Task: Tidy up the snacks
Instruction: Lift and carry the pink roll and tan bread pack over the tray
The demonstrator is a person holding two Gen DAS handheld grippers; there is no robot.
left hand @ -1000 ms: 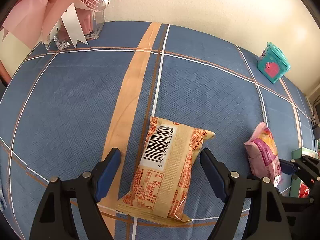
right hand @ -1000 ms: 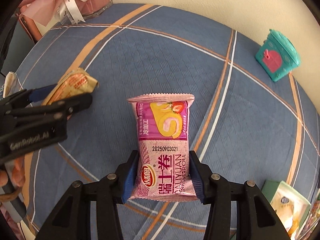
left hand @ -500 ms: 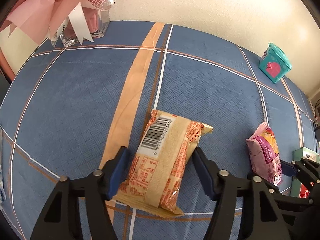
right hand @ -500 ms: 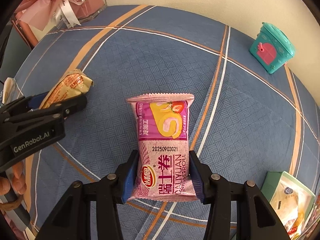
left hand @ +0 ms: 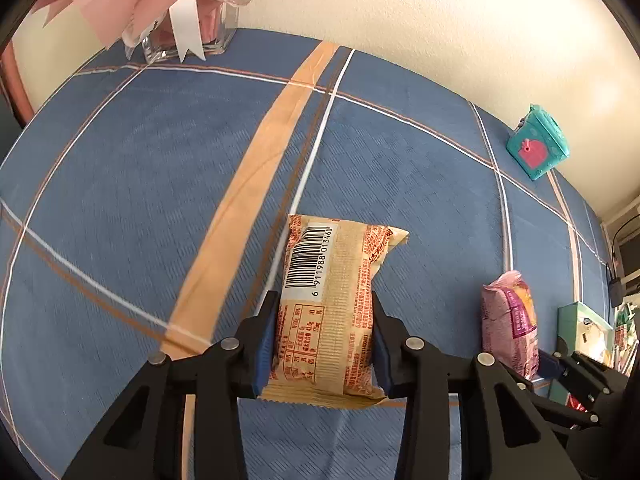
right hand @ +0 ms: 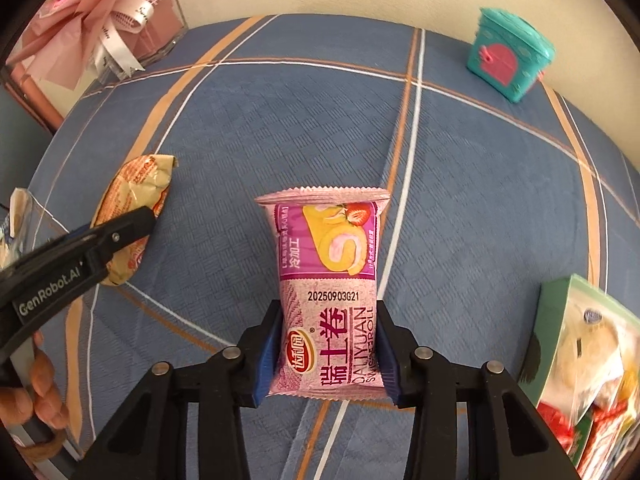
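Closed in since the earlier frames: left gripper (left hand: 325,340), jaws just brought together from wide apart, blue pads now pressing both long sides of the tan snack packet (left hand: 332,304). Packet lying barcode side up between the fingers, now straight along them instead of skewed, far end toward the wall, near crimped edge just past the pads. Seen from the right wrist, same tan packet (right hand: 134,216) at the left, pinched in the black left fingers (right hand: 120,232), with part of a hand (right hand: 36,392) at the lower left corner.

Right gripper (right hand: 329,356) clamped on the pink Swiss roll packet (right hand: 328,292), jaws tightened a little more on it just now, pads squeezing its lower half so the wrapper waists in between them. Printed face up, strawberry roll picture toward the far end, date code across the middle. From the left wrist, pink packet (left hand: 508,320) visible at the right, edge-on, lower end in the right fingers.

Both packets over the blue checked tablecloth (right hand: 280,128) with orange and white stripes; cannot tell whether either still touches the cloth.

Beyond: teal toy house (right hand: 508,60) at the far right by the wall, glass vase (left hand: 192,36) with pink wrapping and white ribbon at the far left. Green snack box (right hand: 576,368) at the right edge, near the right gripper, holding wrapped snacks.
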